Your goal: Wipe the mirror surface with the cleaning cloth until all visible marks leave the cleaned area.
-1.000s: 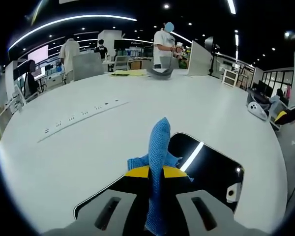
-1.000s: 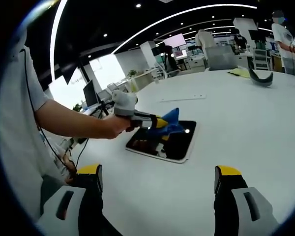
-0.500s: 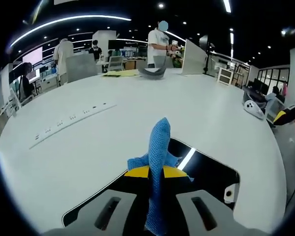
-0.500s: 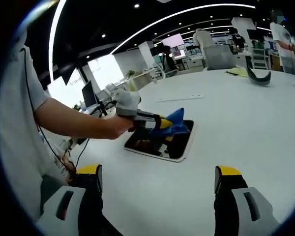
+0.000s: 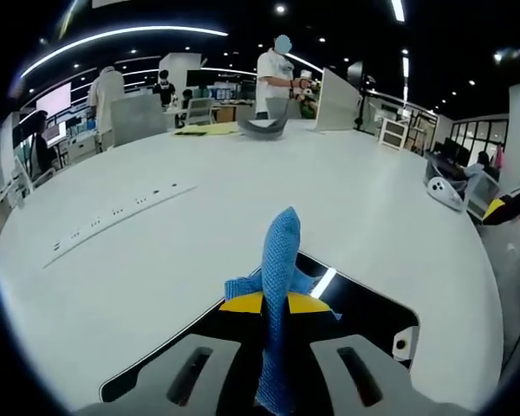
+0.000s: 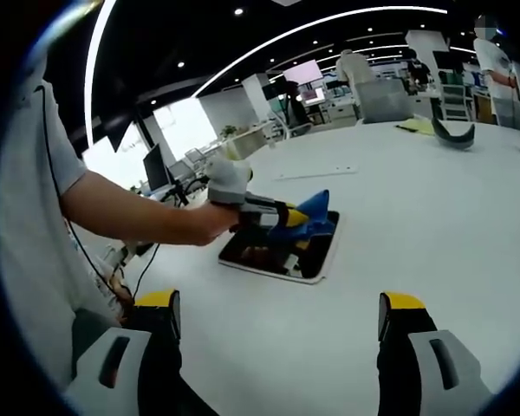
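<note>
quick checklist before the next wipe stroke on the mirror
1. Cleaning cloth clamped in the left tongs: ok.
2. Cloth over the mirror, not the white table: ok.
3. Cloth actually pressing on the glass: cannot tell.
4. Marks remaining on the glass: cannot tell, it mostly shows reflections.
5. Right tongs open and off to the side of the mirror: ok.
6. Mirror and cloth both in view: ok.

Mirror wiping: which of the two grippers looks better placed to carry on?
Left. The left gripper is shut on the blue cloth and sits right over the mirror. The right gripper is open, holds nothing and hangs apart from the mirror over bare table.
</note>
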`<state>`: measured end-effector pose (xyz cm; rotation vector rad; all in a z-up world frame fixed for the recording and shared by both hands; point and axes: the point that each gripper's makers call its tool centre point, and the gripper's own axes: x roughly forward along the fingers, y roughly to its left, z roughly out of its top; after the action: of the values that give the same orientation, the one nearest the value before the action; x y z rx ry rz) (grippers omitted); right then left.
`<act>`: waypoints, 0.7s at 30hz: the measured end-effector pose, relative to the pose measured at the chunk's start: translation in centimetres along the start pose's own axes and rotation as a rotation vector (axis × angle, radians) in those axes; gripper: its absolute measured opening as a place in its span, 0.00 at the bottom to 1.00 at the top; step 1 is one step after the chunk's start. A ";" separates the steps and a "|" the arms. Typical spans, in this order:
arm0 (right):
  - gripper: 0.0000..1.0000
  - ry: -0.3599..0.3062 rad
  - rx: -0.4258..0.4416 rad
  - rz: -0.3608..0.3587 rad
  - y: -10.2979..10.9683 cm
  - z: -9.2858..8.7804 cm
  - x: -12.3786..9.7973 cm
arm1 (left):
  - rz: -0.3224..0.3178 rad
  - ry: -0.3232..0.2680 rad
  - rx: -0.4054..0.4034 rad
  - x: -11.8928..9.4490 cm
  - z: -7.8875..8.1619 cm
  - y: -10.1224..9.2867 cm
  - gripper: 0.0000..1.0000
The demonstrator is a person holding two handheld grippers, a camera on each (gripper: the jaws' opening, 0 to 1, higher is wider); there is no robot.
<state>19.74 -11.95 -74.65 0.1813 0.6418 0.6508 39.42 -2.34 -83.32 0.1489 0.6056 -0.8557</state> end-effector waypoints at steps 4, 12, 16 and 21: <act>0.95 -0.002 0.004 -0.002 0.0 0.0 -0.1 | -0.007 0.004 0.011 0.3 0.1 -0.4 0.05; 0.94 0.000 0.004 -0.004 -0.1 0.0 -0.2 | -0.018 0.006 0.017 0.8 0.3 -0.9 0.05; 0.94 0.001 0.008 -0.005 -0.2 -0.1 -0.2 | -0.024 0.006 0.018 1.0 0.4 -1.0 0.05; 0.94 -0.001 0.006 -0.006 -0.4 -0.1 -0.3 | -0.025 0.005 0.014 1.3 0.5 -1.4 0.05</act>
<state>19.74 -12.41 -74.71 0.1852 0.6435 0.6431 39.25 -4.28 -83.43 0.1567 0.6075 -0.8845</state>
